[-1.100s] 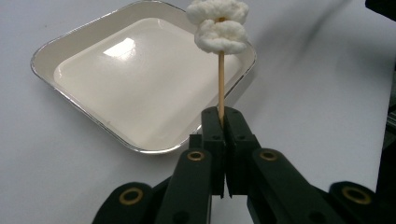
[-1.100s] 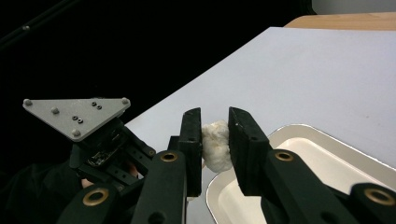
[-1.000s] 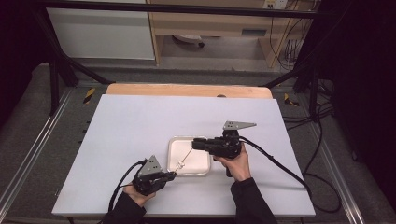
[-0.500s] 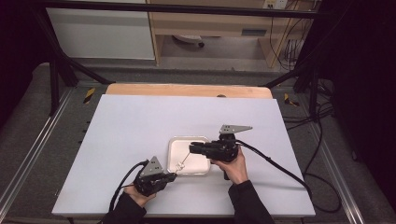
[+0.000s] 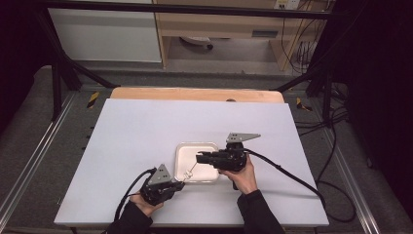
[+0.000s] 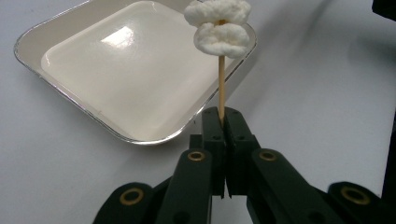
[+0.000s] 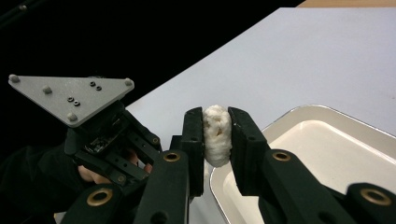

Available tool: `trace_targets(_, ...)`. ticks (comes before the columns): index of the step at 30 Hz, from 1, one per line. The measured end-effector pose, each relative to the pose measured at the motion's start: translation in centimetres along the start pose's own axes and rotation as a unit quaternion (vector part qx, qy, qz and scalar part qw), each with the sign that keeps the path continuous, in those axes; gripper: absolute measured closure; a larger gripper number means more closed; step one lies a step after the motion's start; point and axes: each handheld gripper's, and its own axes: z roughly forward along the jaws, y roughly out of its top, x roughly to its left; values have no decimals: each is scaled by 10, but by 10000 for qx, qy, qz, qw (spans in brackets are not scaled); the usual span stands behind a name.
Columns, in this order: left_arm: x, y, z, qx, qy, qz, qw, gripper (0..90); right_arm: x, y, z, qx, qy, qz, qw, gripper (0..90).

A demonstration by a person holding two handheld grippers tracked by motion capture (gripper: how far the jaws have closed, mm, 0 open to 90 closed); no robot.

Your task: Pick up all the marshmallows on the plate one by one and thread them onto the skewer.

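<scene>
My left gripper is shut on the lower end of a thin wooden skewer. The skewer stands up over the near rim of a white tray and carries two white marshmallows at its top. My right gripper is shut on another white marshmallow, squeezed upright between its pads above the tray's corner. In the high view the left gripper sits at the tray's near left corner and the right gripper hovers over the tray, pointing left, just beyond the skewer's top.
The tray lies on a white table with a wooden strip along its far edge. Black cables trail from both grippers toward the near and right edges. In the right gripper view the left gripper's grey plate is close on the left.
The right gripper with its marshmallow has shifted slightly left and nearer, closer to the skewer's top. The left gripper and skewer have stayed put.
</scene>
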Motion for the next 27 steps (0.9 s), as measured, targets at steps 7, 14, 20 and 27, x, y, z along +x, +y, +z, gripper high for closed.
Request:
trace_targets(7, -1, 0, 1, 95, 1, 45, 9999, 884, 0, -2, 1, 160, -60, -40, 9998, 784)
trace_targets(14, -1, 0, 3, 221, 26, 119, 9997, 884, -1, -4, 2, 320, -96, -48, 9994, 788)
trace_targets(20, -2, 0, 4, 323, 65, 210, 9992, 884, -1, -7, 3, 412, -65, -31, 9991, 791)
trace_targets(27, -3, 0, 5, 337, 49, 217, 9992, 885, -1, -9, 4, 438, 5, 9, 9990, 793)
